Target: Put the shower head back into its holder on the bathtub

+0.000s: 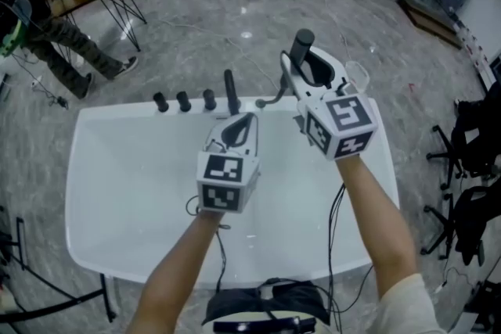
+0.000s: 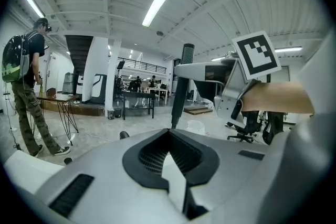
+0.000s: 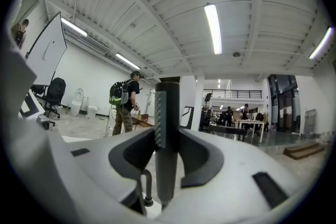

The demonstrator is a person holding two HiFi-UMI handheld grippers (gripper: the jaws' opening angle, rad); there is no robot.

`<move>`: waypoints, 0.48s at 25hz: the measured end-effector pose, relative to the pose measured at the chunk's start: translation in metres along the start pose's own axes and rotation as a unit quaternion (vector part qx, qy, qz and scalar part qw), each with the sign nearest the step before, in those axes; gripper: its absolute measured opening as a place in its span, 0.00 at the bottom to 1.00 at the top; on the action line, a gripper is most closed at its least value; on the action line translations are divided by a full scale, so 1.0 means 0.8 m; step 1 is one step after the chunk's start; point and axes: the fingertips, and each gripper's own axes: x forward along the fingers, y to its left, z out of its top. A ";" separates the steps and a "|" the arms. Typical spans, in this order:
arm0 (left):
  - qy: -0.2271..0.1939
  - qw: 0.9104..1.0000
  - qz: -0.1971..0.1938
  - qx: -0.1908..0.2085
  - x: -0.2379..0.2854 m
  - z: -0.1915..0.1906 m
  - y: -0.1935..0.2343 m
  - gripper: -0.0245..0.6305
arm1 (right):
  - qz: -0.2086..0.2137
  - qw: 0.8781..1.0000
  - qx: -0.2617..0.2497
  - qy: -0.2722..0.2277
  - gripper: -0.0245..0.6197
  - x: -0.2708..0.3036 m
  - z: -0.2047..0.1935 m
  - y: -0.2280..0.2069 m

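Jaws, right gripper (image 3: pixel 164 136): partly apart, clamped on upright shower head (image 3: pixel 167 107) | left gripper (image 2: pixel 169 132): jaws together, empty | shower head: near bathtub (image 1: pixel 109 192) far rim, right of taps (image 1: pixel 183 100).

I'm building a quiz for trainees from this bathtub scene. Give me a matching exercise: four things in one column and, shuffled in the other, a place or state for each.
1 shower head
2 left gripper
3 black knobs
4 person with backpack

A in a row on the bathtub's far rim
B standing beyond the bathtub
C upright between the right gripper's jaws
D jaws together, nothing held

Pairs: 1-C, 2-D, 3-A, 4-B
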 end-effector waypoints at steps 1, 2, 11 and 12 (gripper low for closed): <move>-0.001 1.000 0.000 0.000 0.002 -0.001 0.000 0.04 | -0.003 1.000 0.002 0.002 0.25 0.001 -0.007 -0.001; -0.003 1.000 0.000 -0.001 0.005 -0.003 -0.001 0.04 | -0.005 1.000 0.003 0.004 0.25 0.001 -0.015 -0.002; 0.002 1.000 0.001 -0.003 0.024 -0.034 0.004 0.04 | -0.013 1.000 0.016 0.016 0.25 0.009 -0.069 -0.003; 0.002 1.000 0.001 -0.002 0.025 -0.037 0.004 0.04 | -0.012 1.000 0.017 0.016 0.25 0.010 -0.073 -0.003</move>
